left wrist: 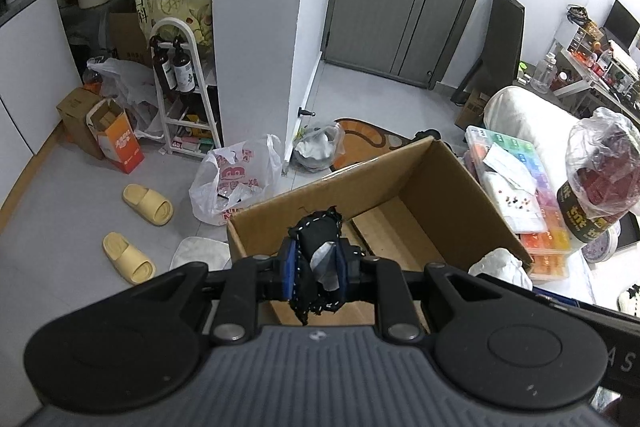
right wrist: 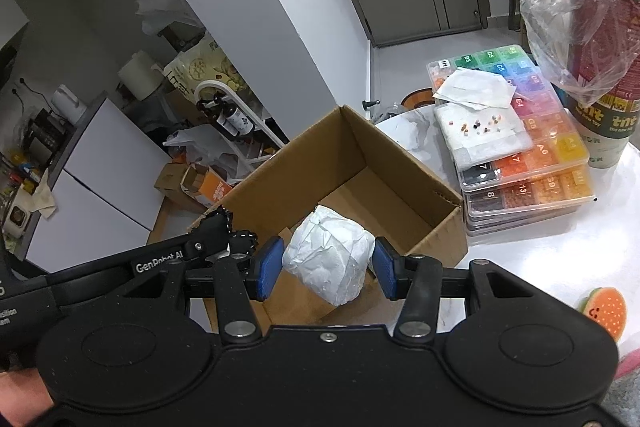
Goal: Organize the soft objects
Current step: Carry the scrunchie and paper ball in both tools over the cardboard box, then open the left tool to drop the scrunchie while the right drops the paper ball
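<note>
An open cardboard box stands in front of both grippers, and the part of its floor that shows is bare. My left gripper is shut on a black fabric piece with white stitching and a grey tag, held over the box's near left edge. In the right wrist view my right gripper is shut on a crumpled white bundle, its blue pads pressing both sides, above the near part of the box. The left gripper with its black fabric shows just to the left there.
Stacked clear bead organisers and a tall cup wrapped in plastic stand on the white table right of the box. A watermelon-shaped sponge lies near the table's front. On the floor are yellow slippers and plastic bags.
</note>
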Available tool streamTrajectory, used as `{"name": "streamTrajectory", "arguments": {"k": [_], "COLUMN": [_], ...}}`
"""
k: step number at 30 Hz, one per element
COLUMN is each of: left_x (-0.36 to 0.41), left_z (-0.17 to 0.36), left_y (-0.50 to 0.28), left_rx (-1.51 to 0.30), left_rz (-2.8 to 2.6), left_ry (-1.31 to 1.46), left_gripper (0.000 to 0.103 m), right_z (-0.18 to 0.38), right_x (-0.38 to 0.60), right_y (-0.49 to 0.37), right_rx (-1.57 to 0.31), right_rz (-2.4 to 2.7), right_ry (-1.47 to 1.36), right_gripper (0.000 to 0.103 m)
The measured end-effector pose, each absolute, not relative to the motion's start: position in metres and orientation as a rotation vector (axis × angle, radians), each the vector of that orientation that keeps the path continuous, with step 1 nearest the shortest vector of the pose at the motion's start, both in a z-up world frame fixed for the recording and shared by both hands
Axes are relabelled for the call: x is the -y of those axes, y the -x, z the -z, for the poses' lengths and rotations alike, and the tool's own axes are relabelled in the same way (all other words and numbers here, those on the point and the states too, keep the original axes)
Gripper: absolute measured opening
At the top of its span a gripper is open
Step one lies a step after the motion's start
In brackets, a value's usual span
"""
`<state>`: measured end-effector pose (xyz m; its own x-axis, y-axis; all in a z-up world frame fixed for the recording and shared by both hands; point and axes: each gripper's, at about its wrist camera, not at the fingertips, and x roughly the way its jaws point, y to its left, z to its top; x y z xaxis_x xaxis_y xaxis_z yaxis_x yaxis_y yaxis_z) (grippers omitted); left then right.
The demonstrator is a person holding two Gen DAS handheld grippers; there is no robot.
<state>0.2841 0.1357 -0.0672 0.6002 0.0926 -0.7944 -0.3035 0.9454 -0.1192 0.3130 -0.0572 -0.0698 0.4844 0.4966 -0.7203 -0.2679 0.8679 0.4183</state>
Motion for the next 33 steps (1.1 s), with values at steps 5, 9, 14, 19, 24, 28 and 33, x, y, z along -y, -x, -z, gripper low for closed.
{"name": "streamTrajectory", "arguments": {"k": [5, 9, 14, 19, 24, 28, 33], "left_x": [-0.138, -0.141, -0.144, -0.149, -0.155, -0.16, -0.163], "left_z": [0.069, 0.064, 0.056, 0.05, 0.043, 0.039, 0.037], "left_y": [-0.287, -0.283, -0.272, -0.261, -0.249, -0.24, -0.226], "left_rx": [-0.894, -0.881, -0.865, -0.859, -0.846, -0.84, -0.837], "left_rz": [-0.253, -0.272, -0.282, -0.294, -0.317, -0.331, -0.349], "left_ry": [0.271, 0.288, 0.282, 0.289, 0.299, 0.298, 0.31], "left_gripper": [0.022, 0.024, 0.027, 0.029, 0.036, 0.04, 0.05], "right_z": [0.075, 0.079, 0.086, 0.088, 0.084, 0.079, 0.073], "right_x": [0.056, 0.054, 0.049, 0.041, 0.031, 0.023, 0.025], "right_y": [-0.315, -0.318, -0.321, -0.321, -0.323, -0.323, -0.317], "right_rx": [-0.967, -0.976, -0.993, -1.005, -1.012, -1.005, -0.999], "right_rz": [-0.467, -0.469, -0.479, -0.495, -0.51, -0.546, -0.54], "right_ry": [-0.276, -0.286, -0.307, -0.325, -0.349, -0.376, -0.365], "right_gripper": [0.048, 0.048, 0.048, 0.048, 0.049, 0.053, 0.068]}}
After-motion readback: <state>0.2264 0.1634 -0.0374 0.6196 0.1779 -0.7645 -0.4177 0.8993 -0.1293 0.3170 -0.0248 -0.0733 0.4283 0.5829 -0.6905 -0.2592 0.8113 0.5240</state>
